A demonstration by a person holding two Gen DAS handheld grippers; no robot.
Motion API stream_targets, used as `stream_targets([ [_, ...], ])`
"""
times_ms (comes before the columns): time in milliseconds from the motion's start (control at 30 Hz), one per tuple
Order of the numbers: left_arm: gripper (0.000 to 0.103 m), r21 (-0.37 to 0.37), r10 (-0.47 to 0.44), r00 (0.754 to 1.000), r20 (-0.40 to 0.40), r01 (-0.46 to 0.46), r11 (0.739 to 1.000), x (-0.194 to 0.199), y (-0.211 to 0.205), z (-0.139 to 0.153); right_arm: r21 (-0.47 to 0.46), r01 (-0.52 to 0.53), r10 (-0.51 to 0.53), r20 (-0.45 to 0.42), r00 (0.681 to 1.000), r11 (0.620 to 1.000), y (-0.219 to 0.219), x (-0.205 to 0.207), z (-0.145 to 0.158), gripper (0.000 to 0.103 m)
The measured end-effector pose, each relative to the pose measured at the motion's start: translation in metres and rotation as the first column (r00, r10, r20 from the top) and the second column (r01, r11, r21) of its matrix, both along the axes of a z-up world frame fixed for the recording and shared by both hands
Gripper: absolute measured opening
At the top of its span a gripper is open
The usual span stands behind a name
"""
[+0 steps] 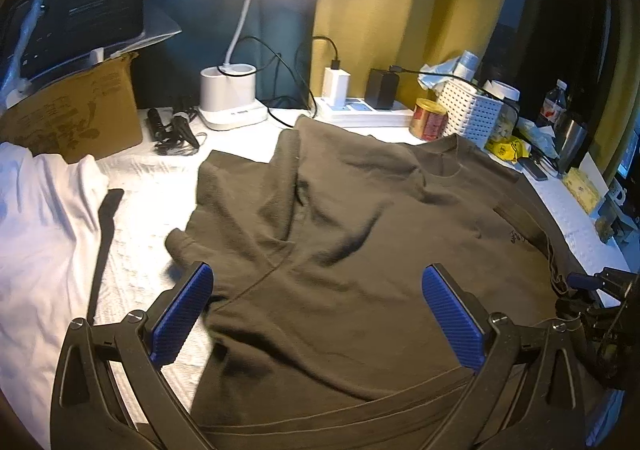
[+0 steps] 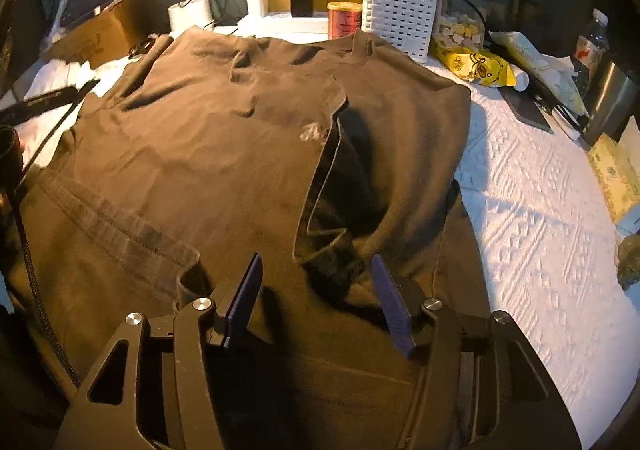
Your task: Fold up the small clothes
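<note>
Spread flat under and ahead of both tongs: dark olive T-shirt (image 1: 360, 218), collar at far end, biggest thing in view. Lay on white textured cloth over table (image 2: 532, 218), cloth bare to right of right gripper. Left sleeve folded inward over chest, seen just ahead of left gripper (image 1: 318, 290). Right sleeve flipped over too, its open cuff (image 2: 324, 246) lying just beyond right gripper (image 2: 318, 278), between the two pad lines but not pinched. Small pale print on chest (image 2: 310, 132) farther ahead.

Left gripper: released, blue pads (image 1: 452, 314) wide apart, hovering above shirt's lower half, nothing clamped. Right gripper: released as well, jaws parted, pads clear of fabric, nothing grasped. Seen in left wrist view at far right edge, over shirt's side.

Left of left gripper: white garment (image 1: 36, 218) heaped on cloth, dark strap-like strip beside it. Beyond that, cardboard box (image 1: 76, 118) with laptop (image 1: 80, 18) resting on top.

Far past collar, along wall: white lamp base (image 1: 228, 94) with bright lamp head above, white charger (image 1: 336, 84) and black adapter on power strip, red-and-gold tin (image 2: 344, 19), white slotted basket (image 2: 400, 14), lidded jar with pale chunks. Far right of right gripper: yellow duck-print bag (image 2: 476, 68), water bottle (image 2: 592, 38), metal cup, tissue box (image 2: 612, 178). Yellow wall and dark panel behind.
</note>
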State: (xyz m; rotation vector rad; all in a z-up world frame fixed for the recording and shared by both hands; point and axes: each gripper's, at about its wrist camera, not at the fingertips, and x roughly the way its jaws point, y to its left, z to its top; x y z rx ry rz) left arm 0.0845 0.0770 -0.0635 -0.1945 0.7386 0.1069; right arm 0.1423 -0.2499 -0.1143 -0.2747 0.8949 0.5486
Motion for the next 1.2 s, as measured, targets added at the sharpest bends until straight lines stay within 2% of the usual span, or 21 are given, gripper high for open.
stream_targets([
  [167,0.103,-0.008,0.013,1.0,-0.008,-0.013,1.0,0.001,0.015,-0.003,0.072,0.056,-0.059,0.038,0.998,0.996,0.007,0.023,0.009,0.06],
  [267,0.103,-0.005,0.023,1.0,-0.012,-0.023,1.0,0.001,0.025,-0.003,0.093,0.079,-0.08,0.009,0.997,0.993,0.015,0.041,0.005,0.06],
  [333,0.103,-0.003,0.032,0.999,-0.014,-0.032,0.999,0.002,0.03,-0.004,0.109,0.067,-0.062,-0.043,0.997,0.992,0.023,0.05,-0.001,0.06],
  [367,0.103,-0.005,0.037,0.999,-0.016,-0.037,0.999,0.003,0.034,-0.004,0.107,0.05,-0.042,-0.071,0.997,0.993,0.03,0.052,-0.004,0.06],
  [567,0.103,-0.006,0.057,0.998,-0.041,-0.058,0.998,0.016,0.059,-0.01,0.107,-0.013,0.021,-0.071,0.997,0.994,0.06,0.05,0.004,0.06],
  [1067,0.102,-0.011,-0.013,0.997,-0.08,0.012,1.0,0.078,0.093,-0.027,0.078,0.042,-0.04,-0.025,0.999,0.996,0.074,0.074,0.017,0.06],
  [1200,0.088,-0.018,-0.041,0.991,-0.125,0.039,0.999,0.094,0.096,-0.038,0.074,0.056,-0.054,-0.029,0.998,0.996,0.075,0.083,0.016,0.06],
])
